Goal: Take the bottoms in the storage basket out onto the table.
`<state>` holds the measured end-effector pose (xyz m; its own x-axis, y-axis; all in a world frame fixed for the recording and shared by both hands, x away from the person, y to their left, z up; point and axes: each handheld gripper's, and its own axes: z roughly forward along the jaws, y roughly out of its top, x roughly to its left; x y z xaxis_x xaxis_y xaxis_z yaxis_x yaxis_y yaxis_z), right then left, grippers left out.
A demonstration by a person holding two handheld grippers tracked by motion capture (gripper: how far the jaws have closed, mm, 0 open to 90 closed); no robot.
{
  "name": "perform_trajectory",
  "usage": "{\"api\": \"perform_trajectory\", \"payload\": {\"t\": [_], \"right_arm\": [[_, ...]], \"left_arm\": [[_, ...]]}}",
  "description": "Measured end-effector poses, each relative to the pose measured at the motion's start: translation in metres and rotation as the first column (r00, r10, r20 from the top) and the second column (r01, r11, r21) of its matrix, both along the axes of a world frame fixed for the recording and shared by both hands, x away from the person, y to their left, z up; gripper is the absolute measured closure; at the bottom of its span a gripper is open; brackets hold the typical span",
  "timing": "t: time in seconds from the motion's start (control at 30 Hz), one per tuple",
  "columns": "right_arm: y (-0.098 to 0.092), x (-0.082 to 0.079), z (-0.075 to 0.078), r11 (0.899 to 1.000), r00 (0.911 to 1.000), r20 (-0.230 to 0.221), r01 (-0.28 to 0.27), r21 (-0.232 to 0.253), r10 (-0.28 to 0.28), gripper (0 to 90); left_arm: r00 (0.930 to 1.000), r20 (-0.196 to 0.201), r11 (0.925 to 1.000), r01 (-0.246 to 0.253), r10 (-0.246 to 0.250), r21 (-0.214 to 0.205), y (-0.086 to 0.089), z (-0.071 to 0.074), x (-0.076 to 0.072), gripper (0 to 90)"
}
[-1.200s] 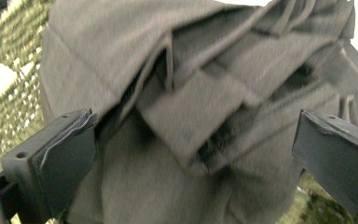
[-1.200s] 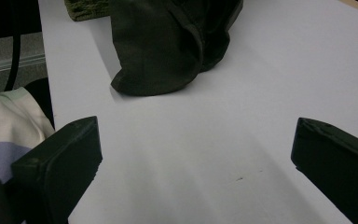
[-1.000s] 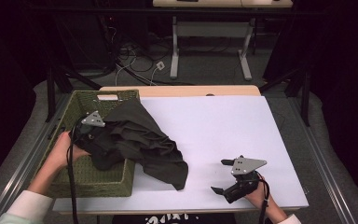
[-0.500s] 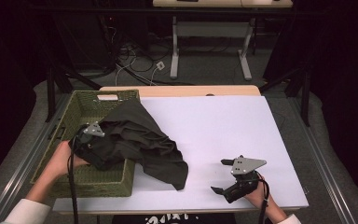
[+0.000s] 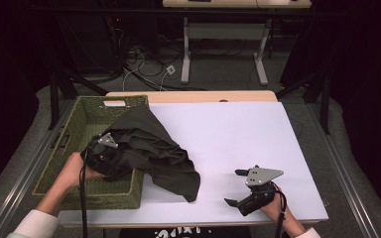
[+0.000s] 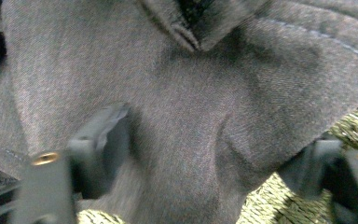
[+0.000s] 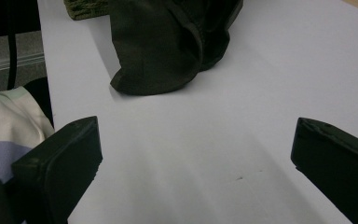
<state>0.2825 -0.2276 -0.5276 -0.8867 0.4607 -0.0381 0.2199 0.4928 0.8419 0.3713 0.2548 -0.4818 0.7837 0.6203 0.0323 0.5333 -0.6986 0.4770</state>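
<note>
Surroundings: dark room around your white-topped table (image 5: 238, 144), with grey floor, loose cables and the legs of another desk behind it.
Garment: your dark olive-brown cloth garment (image 5: 156, 148) lies crumpled, half inside the woven green rectangular basket (image 5: 74, 134) and half draped over its right wall onto the table; its lowest fold rests on the white surface near the front edge. In the right tool view the same fold (image 7: 168, 51) sits ahead on the table, well apart from that tool.
Left tool: your left tool (image 5: 101, 153) is down in the basket, buried against the cloth. In the left tool view the jaws stand on either side of a bunched ridge of grey-brown fabric (image 6: 182, 130); they have just been closing, the fabric is between them, and you cannot tell yet whether the pads press on it.
Basket: it sits at the left end of the table, with woven straw showing under the cloth in the left tool view (image 6: 270, 205).
Right tool: your right tool (image 5: 235, 188) rests low over the front right of the table, jaws wide apart with bare white surface between them.
Sleeve: your pale sleeve (image 7: 4, 126) shows at the left of the right tool view.
</note>
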Motion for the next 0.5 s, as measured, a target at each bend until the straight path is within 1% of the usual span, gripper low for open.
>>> {"api": "perform_trajectory", "payload": {"t": [0.03,0.07,0.1,0.17,0.27,0.3,0.33,0.37,0.5], "right_arm": [[-0.0001,0.0,0.0,1.0,1.0,0.0,0.001,0.0,-0.001,1.5],[-0.0001,0.0002,-0.0002,1.0,1.0,0.0,0.004,-0.002,-0.005,1.6],[0.0001,0.0005,-0.0004,1.0,1.0,-0.002,0.008,-0.005,-0.008,1.6],[-0.0003,0.0009,-0.0007,1.0,0.9999,-0.005,0.011,-0.007,-0.011,1.6],[0.0001,0.0005,-0.0004,1.0,0.9999,-0.003,0.01,-0.005,-0.01,1.7],[0.0001,0.0006,-0.0004,1.0,1.0,-0.003,0.009,-0.007,-0.009,1.7],[0.0001,0.0006,-0.0004,1.0,1.0,-0.003,0.009,-0.008,-0.009,1.7],[0.0,0.0006,-0.0004,1.0,1.0,-0.002,0.009,-0.007,-0.009,1.7],[-0.0004,0.0011,-0.0007,1.0,0.9999,-0.004,0.014,-0.008,-0.014,1.7]], "left_arm": [[0.9999,-0.011,0.9999,0.006,-0.006,-0.011,-0.0002,-0.0005,0.0004,33.9],[0.9999,-0.013,0.9999,0.008,-0.009,-0.014,-0.0006,-0.0008,0.0004,40.4],[0.9998,-0.016,0.9998,0.009,-0.009,-0.017,-0.0014,-0.001,0.0004,43.2],[0.9996,-0.019,0.9995,0.021,-0.022,-0.024,-0.0017,-0.0002,0.0006,55.0],[0.9997,-0.001,0.9991,0.024,-0.024,-0.034,-0.0018,0.002,0.0001,71.2],[0.9997,0.008,0.9992,0.024,-0.024,-0.033,-0.0019,0.003,-0.0004,74.2],[0.9993,0.028,0.9992,0.027,-0.026,-0.028,-0.0023,0.0037,-0.0012,76.7],[0.9988,0.042,0.9992,0.026,-0.024,-0.03,-0.0023,0.0045,-0.0021,77.7],[0.9967,0.078,0.9988,0.024,-0.021,-0.043,0.0006,0.0077,-0.0036,78.7]]}}
